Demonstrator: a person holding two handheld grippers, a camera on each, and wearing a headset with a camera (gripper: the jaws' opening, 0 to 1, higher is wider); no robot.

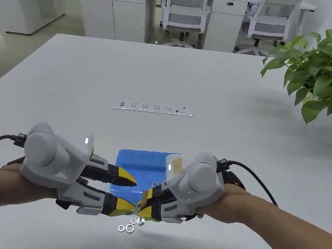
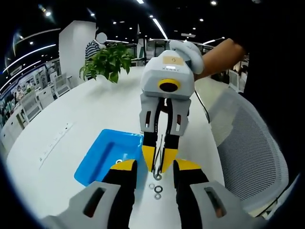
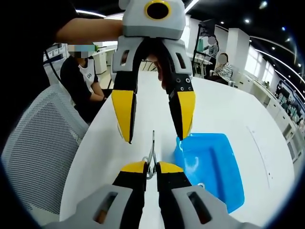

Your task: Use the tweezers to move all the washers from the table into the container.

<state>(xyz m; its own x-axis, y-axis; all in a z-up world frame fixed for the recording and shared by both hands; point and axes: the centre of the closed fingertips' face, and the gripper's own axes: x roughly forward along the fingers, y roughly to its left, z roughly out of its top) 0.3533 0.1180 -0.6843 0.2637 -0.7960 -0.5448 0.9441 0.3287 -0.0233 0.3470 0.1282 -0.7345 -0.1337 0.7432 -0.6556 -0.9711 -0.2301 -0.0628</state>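
Blue plastic makes up the container (image 1: 148,160), a shallow tray lying on the white desk (image 1: 207,72) between my two hands. My right hand-held gripper (image 3: 151,168) is clamped on the tweezers (image 3: 152,143), and their thin metal legs run forward from between its yellow-tipped jaws. In the left gripper view the tweezers point down at the desk, with their tips at the nearest of a small cluster of washers (image 2: 157,189). I cannot tell whether they grip that washer or only touch it. The washers lie on the bare desk just beside the container's edge, outside it, on the side nearest me. My left hand-held gripper (image 2: 155,168) faces the right one nose to nose, its jaws apart and holding nothing. In the right gripper view its two yellow tips stand on either side of the tweezers' line. In the head view a flush socket strip (image 1: 151,108) sits further out on the desk, and a leafy green plant (image 1: 308,78) stands at the far right edge.
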